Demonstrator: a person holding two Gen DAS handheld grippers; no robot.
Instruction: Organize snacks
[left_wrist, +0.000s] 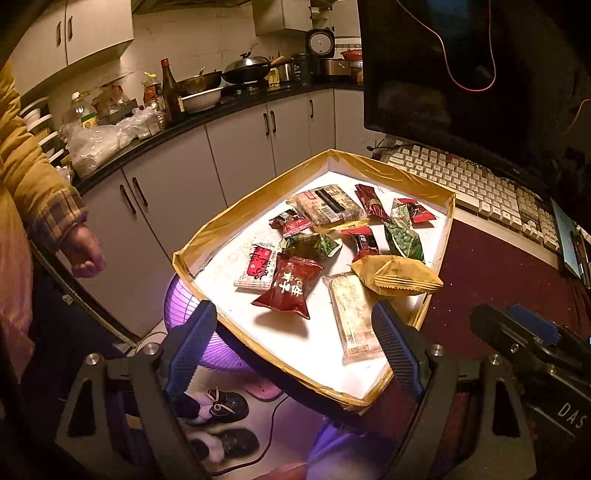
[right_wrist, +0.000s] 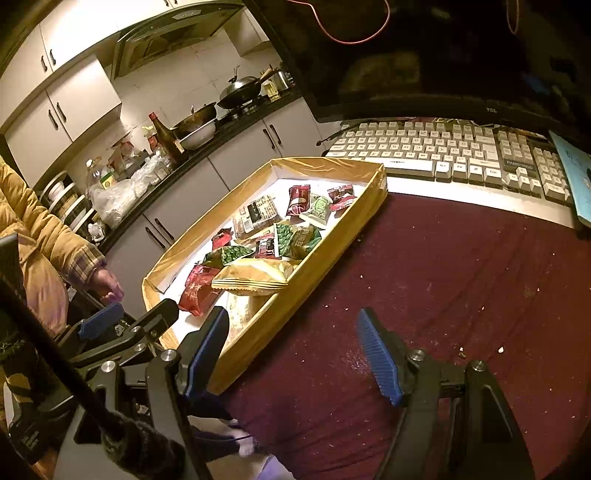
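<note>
Right now both grippers are hanging with jaws spread wide and nothing between them. In the left wrist view, the left gripper (left_wrist: 295, 339) is hovering over the near end of the gold-rimmed tray (left_wrist: 258, 210), where the snack packets are lying loose: a red packet (left_wrist: 288, 288) at center, a gold packet (left_wrist: 397, 278) at its 3 o'clock resting on the rim, a clear-wrapped bar (left_wrist: 354, 317) below it, green packets (left_wrist: 402, 240) toward 1 o'clock. In the right wrist view, the right gripper (right_wrist: 295, 350) is hovering over the maroon tablecloth (right_wrist: 443, 277), just beside the tray at its 10 o'clock. A keyboard (right_wrist: 461, 151) is sitting at 12 o'clock.
</note>
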